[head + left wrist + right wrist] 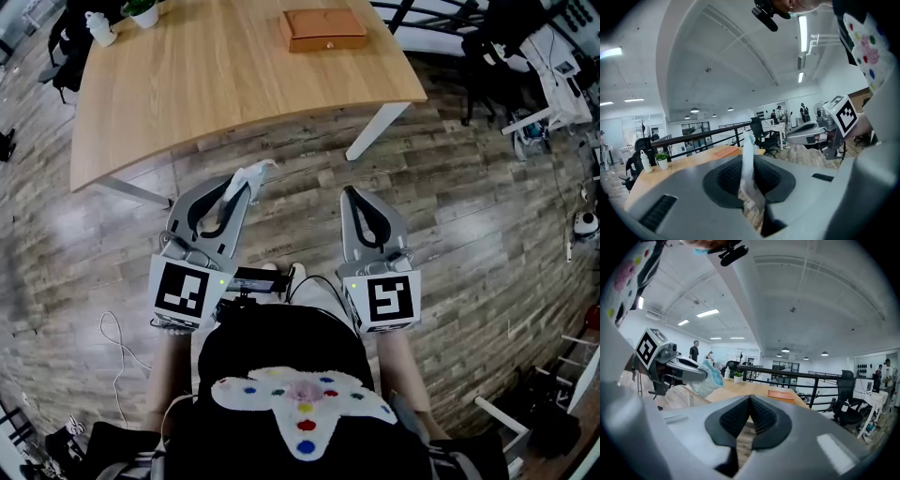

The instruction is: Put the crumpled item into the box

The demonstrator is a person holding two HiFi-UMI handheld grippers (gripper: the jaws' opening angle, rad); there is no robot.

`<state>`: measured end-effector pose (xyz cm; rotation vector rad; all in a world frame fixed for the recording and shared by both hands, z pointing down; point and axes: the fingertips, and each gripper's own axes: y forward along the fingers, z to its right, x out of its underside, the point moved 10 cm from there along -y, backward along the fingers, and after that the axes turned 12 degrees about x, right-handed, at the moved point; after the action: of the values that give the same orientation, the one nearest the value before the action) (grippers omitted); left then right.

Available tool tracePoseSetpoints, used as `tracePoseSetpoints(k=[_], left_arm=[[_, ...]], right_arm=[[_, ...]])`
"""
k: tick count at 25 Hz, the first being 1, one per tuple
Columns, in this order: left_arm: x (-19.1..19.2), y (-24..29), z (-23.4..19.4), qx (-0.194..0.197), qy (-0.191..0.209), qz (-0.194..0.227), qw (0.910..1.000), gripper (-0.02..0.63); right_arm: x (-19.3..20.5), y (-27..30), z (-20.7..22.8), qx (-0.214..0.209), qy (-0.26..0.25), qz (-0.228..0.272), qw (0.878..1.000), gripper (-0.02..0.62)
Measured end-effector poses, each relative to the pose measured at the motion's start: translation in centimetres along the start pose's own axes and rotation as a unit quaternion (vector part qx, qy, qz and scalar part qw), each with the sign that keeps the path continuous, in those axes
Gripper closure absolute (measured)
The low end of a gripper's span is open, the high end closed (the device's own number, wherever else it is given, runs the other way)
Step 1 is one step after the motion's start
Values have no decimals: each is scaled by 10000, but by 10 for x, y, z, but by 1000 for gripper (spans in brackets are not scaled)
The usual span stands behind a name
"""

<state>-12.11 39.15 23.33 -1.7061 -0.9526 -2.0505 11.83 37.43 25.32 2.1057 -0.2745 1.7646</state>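
In the head view my left gripper [246,180] is held over the wooden floor, just short of the table's near edge. It is shut on the crumpled item [255,172], a white and pale blue wad that sticks out past its tips. The left gripper view shows the crumpled item [748,171] pinched upright between the pads. Beside it my right gripper [351,192] is shut, with nothing in it. The flat orange-brown box [323,30] lies on the far right part of the table [187,84]. The right gripper view shows the left gripper's wad [708,373] and the box [780,394].
A small potted plant [142,11] and a white bottle [98,28] stand at the table's far left corner. A white table leg [375,131] slants down at the right. A thin cable [117,342] loops on the floor to my left. Chairs and equipment crowd the right side.
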Motion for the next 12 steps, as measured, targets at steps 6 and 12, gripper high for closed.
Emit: tracePoseSetpoints(k=[6,12], left_arm=[[-4,7,15,-199,4,-55,9998,555],[-7,15,38,-324,0,-4,9995,555]], right_arm=[[11,-6,19,-61,280,-24,9996,588],[16,-16,36,-282,221,29,9994,588]])
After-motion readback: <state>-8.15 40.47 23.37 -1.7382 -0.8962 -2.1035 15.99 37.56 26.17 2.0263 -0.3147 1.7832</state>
